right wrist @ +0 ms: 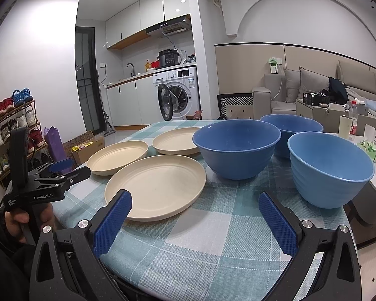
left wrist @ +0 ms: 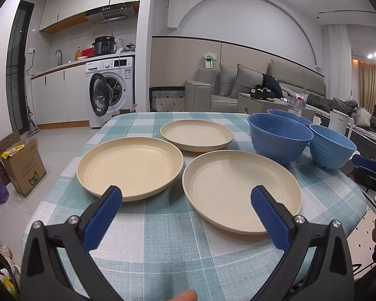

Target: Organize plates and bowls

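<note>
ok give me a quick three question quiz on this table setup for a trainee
1. How many cream plates and blue bowls sit on the checked tablecloth?
2. True or false: one plate is already stacked on another.
3. Which describes the left gripper and right gripper? A) both open, holding nothing B) left shut on a plate C) right shut on a bowl

Key
1. Three plates, three bowls.
2. False: all three lie separately.
3. A: both pairs of jaws stand wide apart.
</note>
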Demonstrator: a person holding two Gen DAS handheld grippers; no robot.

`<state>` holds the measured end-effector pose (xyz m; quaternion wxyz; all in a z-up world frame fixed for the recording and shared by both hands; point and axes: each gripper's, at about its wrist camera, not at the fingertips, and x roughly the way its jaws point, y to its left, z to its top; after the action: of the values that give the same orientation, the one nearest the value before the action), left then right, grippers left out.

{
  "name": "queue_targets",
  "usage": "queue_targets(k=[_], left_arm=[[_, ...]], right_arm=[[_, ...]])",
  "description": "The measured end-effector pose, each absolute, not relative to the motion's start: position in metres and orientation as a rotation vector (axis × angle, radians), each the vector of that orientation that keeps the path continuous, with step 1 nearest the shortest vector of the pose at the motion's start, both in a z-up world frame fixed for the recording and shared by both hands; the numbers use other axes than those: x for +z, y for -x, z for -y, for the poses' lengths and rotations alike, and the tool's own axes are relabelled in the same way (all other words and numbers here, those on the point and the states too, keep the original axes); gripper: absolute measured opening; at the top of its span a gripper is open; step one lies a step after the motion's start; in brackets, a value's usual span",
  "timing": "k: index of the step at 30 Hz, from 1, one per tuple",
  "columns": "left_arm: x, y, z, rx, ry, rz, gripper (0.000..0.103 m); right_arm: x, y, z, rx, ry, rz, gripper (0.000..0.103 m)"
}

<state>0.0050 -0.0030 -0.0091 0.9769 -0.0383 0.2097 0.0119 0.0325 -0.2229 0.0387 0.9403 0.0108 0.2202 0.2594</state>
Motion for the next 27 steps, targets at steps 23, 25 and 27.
queue_targets(k=[23,25,27], left_arm=[[-0.0089,-0.0069,0.0049,0.022,0.064,-0.424,0.103],[-0.0082,-0.0064,0.0052,0.022,0.057,-0.421,0.103],[-0.0066,-0.0059,0.0057,0.022,0.052,-0.418,0.103]], right_arm=[[0.0373,-0.0347,0.2181,0.477,0.03,-0.48,0.103],[0.0374,-0.0349,0.218,0.476,0.032,-0.48,0.103],[0.0377,-0.0348,0.2181,0.475,0.032,-0.48,0.103]])
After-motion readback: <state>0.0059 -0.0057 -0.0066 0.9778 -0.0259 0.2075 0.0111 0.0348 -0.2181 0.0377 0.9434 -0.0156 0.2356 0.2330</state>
